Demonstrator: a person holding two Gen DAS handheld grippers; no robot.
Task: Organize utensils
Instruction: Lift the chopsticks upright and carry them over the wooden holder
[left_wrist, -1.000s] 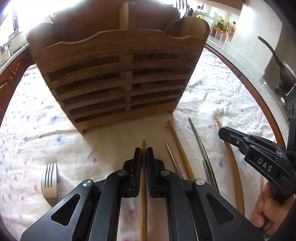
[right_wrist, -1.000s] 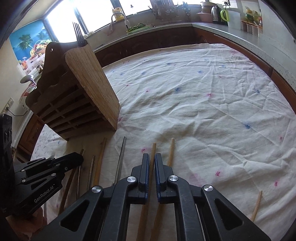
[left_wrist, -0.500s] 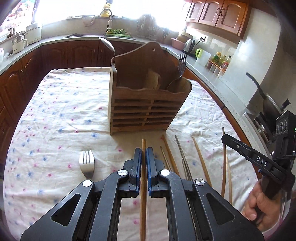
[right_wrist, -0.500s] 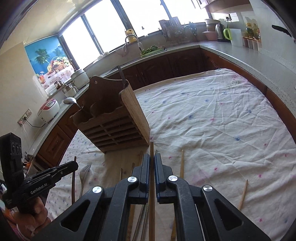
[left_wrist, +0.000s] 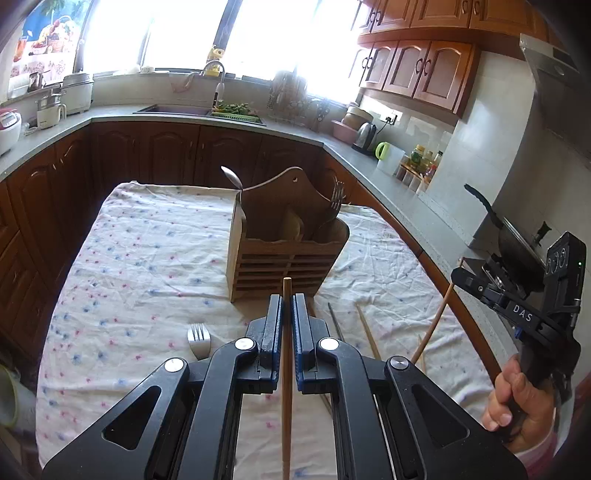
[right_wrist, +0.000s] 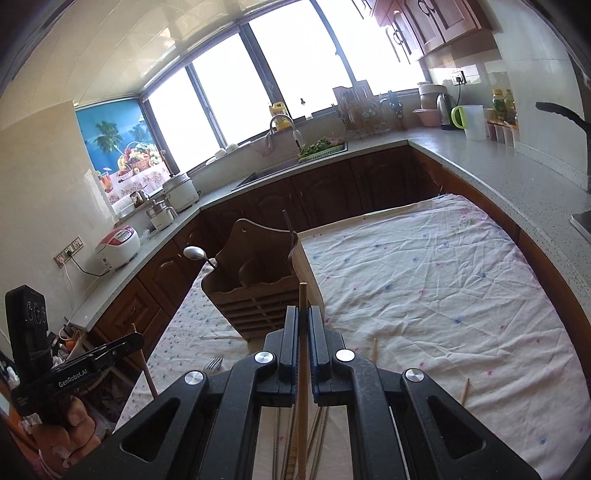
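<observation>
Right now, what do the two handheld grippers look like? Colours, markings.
Both are black with cut-out linkage arms, silver pivot bolts and blue pads. The right gripper reads "DAS" in white, the left gripper "GenRobot.AI". Each has a black box on top. A pink sleeve shows at the right wrist.

The lower end of each held chopstick (left_wrist: 286, 406) (right_wrist: 302, 424) runs off its picture's bottom edge.

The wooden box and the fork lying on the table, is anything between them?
No. In the left wrist view only bare flowered tablecloth lies between the wooden utensil holder and the loose fork.
</observation>
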